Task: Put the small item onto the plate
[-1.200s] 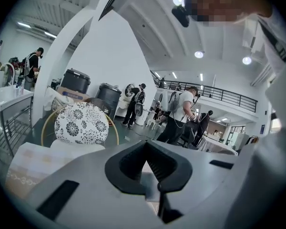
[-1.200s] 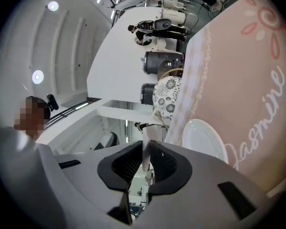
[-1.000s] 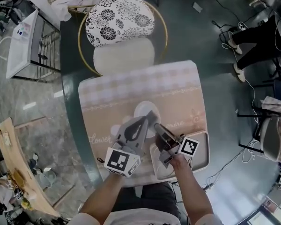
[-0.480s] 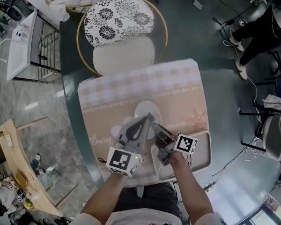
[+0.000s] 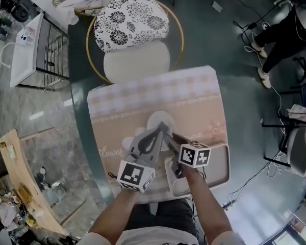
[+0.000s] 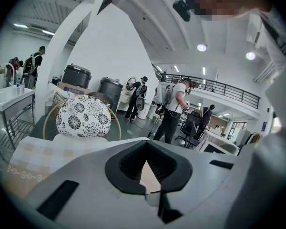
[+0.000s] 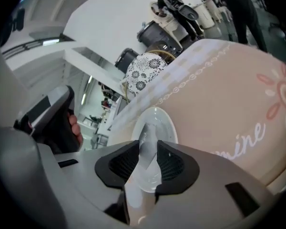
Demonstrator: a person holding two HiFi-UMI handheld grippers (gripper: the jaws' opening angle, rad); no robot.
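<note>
1. At the far left of the head view, a white cart [image 5: 23, 50] and a wooden bench [image 5: 15, 188] are seen on a grey marbled floor [image 5: 46, 131]. Further right the floor turns dark teal.
2. A chair [image 5: 135, 60] with a flower-patterned cushion is set against the far edge of the surface [image 5: 201, 93].
3. The surface is covered by a peach cloth [image 5: 117, 121] with a checked border. A white plate [image 5: 160, 121] lies near its middle, toward the near side.
4. The left gripper [image 5: 164, 128] is held low over the cloth, its tips by the plate's near rim. Its fingers are closed tip to tip, and nothing is held between them.
5. The right gripper [image 7: 148, 151] is held just beside it. Its fingers have just been opening and stand a little apart. The small item [image 7: 143, 171], pale and translucent, is seen between them, filling the gap and touching both pads.
6. The item's long axis runs along the fingers. Its narrow end is pointed forward and down at the plate and shows over the plate's near rim in the right gripper view. Whether it touches the plate cannot be told.
7. A pale tray [image 5: 222, 167] lies at the near right corner of the surface, partly under the right hand.
8. At the far right, a seated person's legs [image 5: 280, 40] and loose cables [image 5: 255, 175] are seen on the floor.
</note>
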